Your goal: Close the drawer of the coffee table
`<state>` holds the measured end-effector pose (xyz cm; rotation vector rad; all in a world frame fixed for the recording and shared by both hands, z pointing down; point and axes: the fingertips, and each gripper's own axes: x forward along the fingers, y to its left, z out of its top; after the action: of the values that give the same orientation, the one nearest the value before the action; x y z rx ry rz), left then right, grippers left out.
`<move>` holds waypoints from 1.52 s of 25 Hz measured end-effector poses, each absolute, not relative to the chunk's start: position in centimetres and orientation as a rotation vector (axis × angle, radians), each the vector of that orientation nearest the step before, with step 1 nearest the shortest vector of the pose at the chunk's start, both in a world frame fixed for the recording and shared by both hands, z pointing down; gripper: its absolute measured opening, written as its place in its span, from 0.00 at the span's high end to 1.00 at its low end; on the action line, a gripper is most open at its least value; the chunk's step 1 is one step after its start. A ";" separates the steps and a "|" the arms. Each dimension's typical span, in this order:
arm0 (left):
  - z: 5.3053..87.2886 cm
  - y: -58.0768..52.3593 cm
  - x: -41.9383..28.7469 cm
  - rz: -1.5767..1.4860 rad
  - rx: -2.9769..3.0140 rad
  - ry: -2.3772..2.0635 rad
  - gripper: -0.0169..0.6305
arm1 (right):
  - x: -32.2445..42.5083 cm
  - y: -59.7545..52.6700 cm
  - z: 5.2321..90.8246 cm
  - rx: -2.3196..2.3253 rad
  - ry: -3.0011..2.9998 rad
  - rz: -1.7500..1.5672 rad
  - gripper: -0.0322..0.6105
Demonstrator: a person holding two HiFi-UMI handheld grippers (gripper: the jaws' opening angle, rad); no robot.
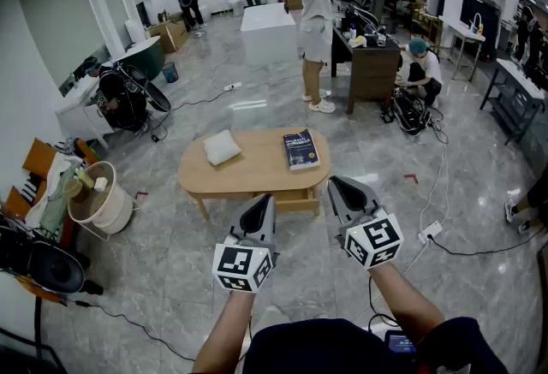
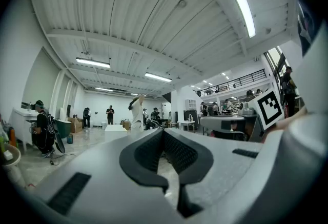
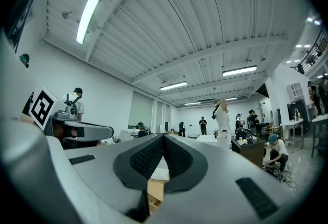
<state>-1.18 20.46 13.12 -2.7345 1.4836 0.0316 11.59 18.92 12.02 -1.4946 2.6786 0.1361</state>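
**Approach stage, before contact.** I hold my left claw (image 1: 265, 199) and right claw (image 1: 336, 182) side by side in front of me. Both are aimed at the near long side of the low wooden counter (image 1: 257, 169). In the left gripper view the left claw (image 2: 163, 130) has its ribbed pads meeting at the tips, with nothing between them. The right claw (image 3: 163, 136) is pressed together in the same way and is just as empty.

The drawer (image 1: 295, 199) shows as a pale wooden box under the counter's near edge, right of centre. It lies between the two claw tips in the head view and nearer the right one. It seems to stand a little proud of the frame, so I judge it still open, though I cannot read how far. The right gripper view shows pale wood low between the jaws. A white cushion (image 1: 222, 146) and a dark book (image 1: 300, 149) lie on the counter top, well apart and clear of the drawer.

Neither claw touches the drawer, so the closing push has not begun. The next move calls for lowering a claw to the drawer front. The joined tips should meet its face squarely and press straight in along the slide. A push off to one side could skew the drawer or shift the light counter across the smooth floor.
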 end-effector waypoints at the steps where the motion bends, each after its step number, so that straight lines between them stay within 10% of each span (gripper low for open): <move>1: 13.2 20.5 -1.1 0.033 -2.734 1.482 0.97 | 11.8 18.9 12.1 -1.497 2.672 0.131 0.93; 38: 15.1 14.5 1.2 0.000 -2.775 1.482 0.97 | 14.1 13.4 13.6 -1.507 2.661 0.077 0.93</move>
<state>1.23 14.53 15.08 -2.7746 1.4825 0.0001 14.13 13.37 13.57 -1.5073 2.6612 0.0768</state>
